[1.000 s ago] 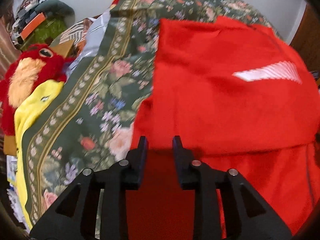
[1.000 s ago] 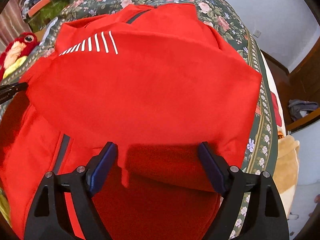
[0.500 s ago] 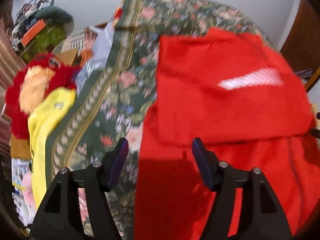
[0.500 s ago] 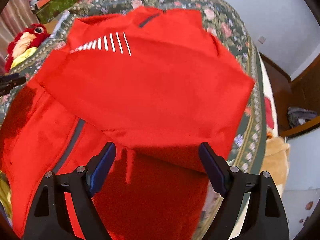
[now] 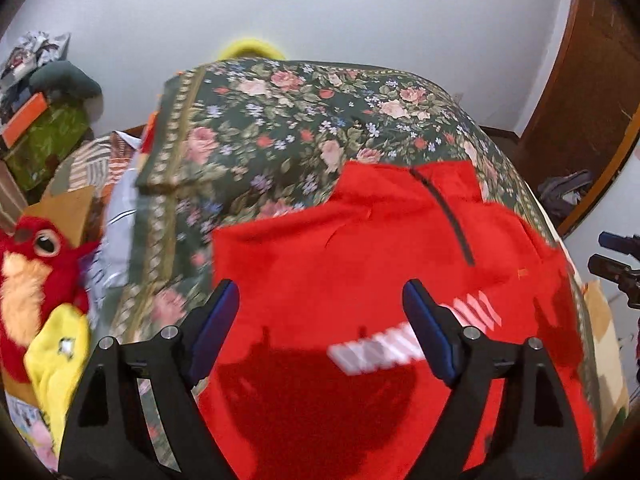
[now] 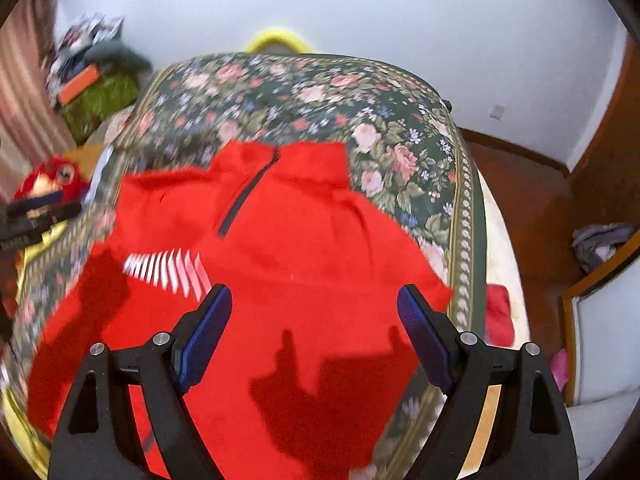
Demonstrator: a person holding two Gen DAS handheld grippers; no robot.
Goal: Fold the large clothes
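A red zip-neck top (image 5: 360, 260) (image 6: 304, 248) with a white striped mark (image 5: 420, 340) lies partly folded on the flowered bedspread (image 5: 280, 128) (image 6: 400, 152). Its collar and dark zip (image 6: 248, 196) point to the far end of the bed. My left gripper (image 5: 320, 304) hovers above the garment's left part; its jaws are opening and nothing is between them. My right gripper (image 6: 314, 304) hangs open above the garment's right part, empty. Each gripper shows at the edge of the other's view: the right gripper (image 5: 616, 264), the left gripper (image 6: 32, 216). Both cast shadows on the cloth.
A red plush bird (image 5: 36, 264) (image 6: 48, 178) and a yellow cloth (image 5: 60, 356) lie left of the bed, with piled boxes and clothes (image 5: 40, 112) behind. Wooden furniture (image 5: 580, 100) and floor (image 6: 532, 200) lie to the right. A wall stands beyond the bed.
The left gripper has opened, letting go of the red cloth. Both grippers have risen and drawn back, so the whole bed and far wall now show.
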